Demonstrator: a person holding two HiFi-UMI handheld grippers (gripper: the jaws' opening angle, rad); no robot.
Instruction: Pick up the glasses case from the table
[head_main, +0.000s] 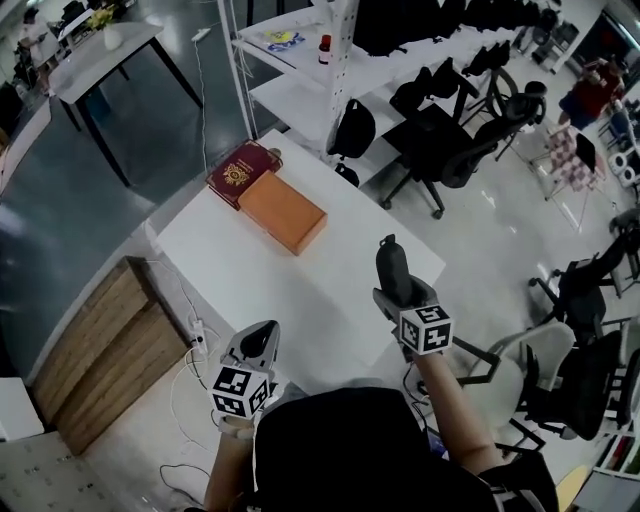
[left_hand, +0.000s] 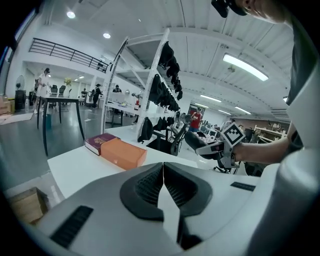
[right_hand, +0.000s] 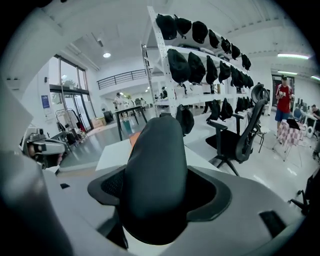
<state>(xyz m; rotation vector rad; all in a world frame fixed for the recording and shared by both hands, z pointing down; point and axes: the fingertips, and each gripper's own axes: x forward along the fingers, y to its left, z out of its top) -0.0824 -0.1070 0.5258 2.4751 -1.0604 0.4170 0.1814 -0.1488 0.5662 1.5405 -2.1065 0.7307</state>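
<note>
Glasses case (head_main: 392, 265): a dark, rounded, oblong hard shell. It is sitting between the jaws of the right tool (head_main: 398, 292), above the near right part of the white rectangular tabletop (head_main: 300, 290). Its long axis is running along the jaws, with the free end pointing away from the person toward the tabletop's far edge. In the right gripper view the glasses case (right_hand: 155, 175) is filling the gap, and both ribbed pads are pressing on its sides. In the left gripper view it (left_hand: 197, 141) is appearing clear of the surface, so the lift is judged already made.

Right tool: pinching the glasses case by its near end. This is the only tool in contact with it.

Left tool (head_main: 258, 342): hovering at the tabletop's near left edge, well apart from the case. The jaws are pressed together with nothing between them. The case is lying to its right.

Orange box (head_main: 282, 211): flat, rectangular and leather-look. It is lying toward the far left corner, well apart from both tools.

Maroon book (head_main: 243, 171): a hardcover with a gold emblem. It is touching the orange box on the box's far side, at the far left corner.
</note>
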